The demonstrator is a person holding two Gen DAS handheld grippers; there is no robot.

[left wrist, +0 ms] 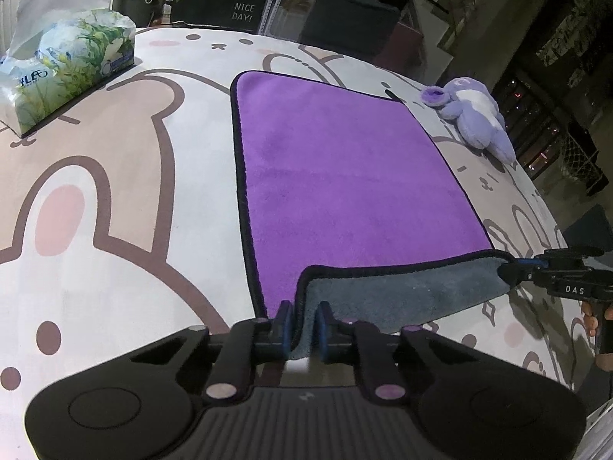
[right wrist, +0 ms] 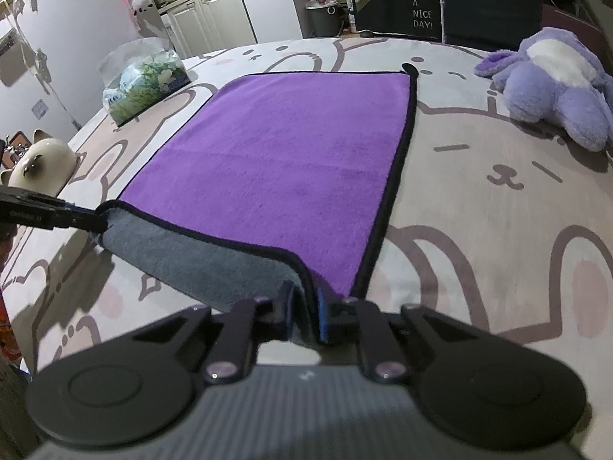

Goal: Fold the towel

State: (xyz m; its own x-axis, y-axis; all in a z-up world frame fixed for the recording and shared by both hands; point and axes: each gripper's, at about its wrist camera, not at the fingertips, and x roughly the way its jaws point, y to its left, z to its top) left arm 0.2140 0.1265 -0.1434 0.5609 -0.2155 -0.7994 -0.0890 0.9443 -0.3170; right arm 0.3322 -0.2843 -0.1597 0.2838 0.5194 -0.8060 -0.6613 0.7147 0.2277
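A purple towel with a black hem and grey underside lies flat on the bunny-print table cover; it also shows in the right wrist view. Its near edge is lifted and turned up, showing the grey side. My left gripper is shut on the towel's near left corner. My right gripper is shut on the near right corner. Each gripper shows in the other's view, the right one and the left one, pinching the towel's corners.
A tissue pack sits at the far left, also seen in the right wrist view. A purple plush toy lies at the far right of the towel. A ceramic cat figure stands at the left table edge.
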